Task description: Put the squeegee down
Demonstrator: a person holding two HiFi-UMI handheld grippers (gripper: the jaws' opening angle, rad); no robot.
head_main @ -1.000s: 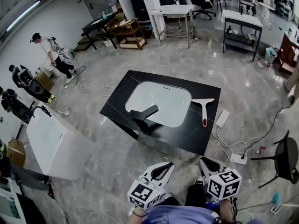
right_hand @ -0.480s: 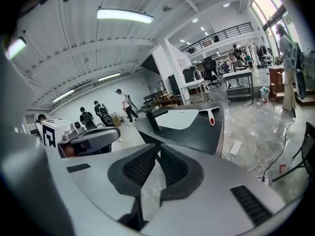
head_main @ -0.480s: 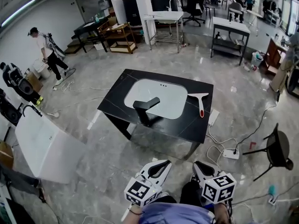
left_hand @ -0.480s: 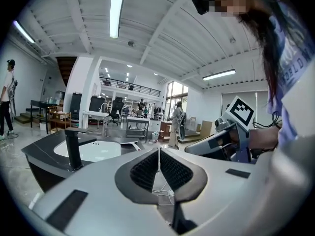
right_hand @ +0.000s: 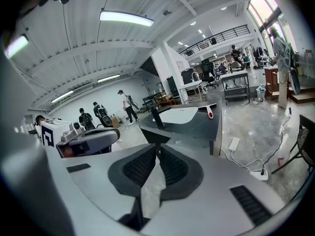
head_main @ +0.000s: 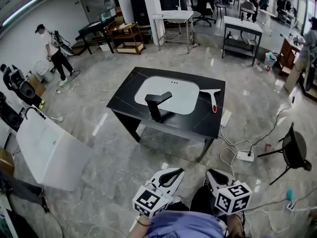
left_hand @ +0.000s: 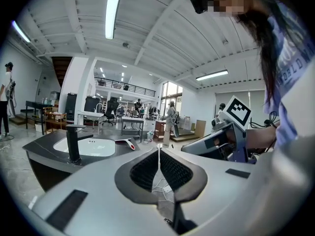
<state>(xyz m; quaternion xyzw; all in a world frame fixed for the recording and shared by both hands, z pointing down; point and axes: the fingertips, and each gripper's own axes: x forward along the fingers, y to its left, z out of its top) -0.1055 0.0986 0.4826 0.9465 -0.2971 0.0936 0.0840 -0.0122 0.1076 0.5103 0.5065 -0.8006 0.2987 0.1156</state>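
The squeegee [head_main: 212, 97], white with a red handle tip, lies on the black sink table [head_main: 208, 125], to the right of the white basin [head_main: 171, 95]. It also shows far off as the squeegee [left_hand: 125, 141] in the left gripper view and the squeegee [right_hand: 208, 111] in the right gripper view. My left gripper [head_main: 173, 173] and right gripper [head_main: 214, 174] are held close to my body, well back from the table. Both are shut with nothing between the jaws, as seen on the left gripper [left_hand: 158, 149] and the right gripper [right_hand: 157, 149].
A black faucet [head_main: 156, 104] stands at the basin's near edge. A white tub [head_main: 49, 150] sits on the floor at left. A power strip [head_main: 244, 156] and cables lie right of the table, near a black chair [head_main: 294, 152]. People stand at far left [head_main: 54, 48].
Both grippers and I have moved back from the sink table, which now looks smaller and farther. The squeegee stays lying where it was. Both grippers remain shut.
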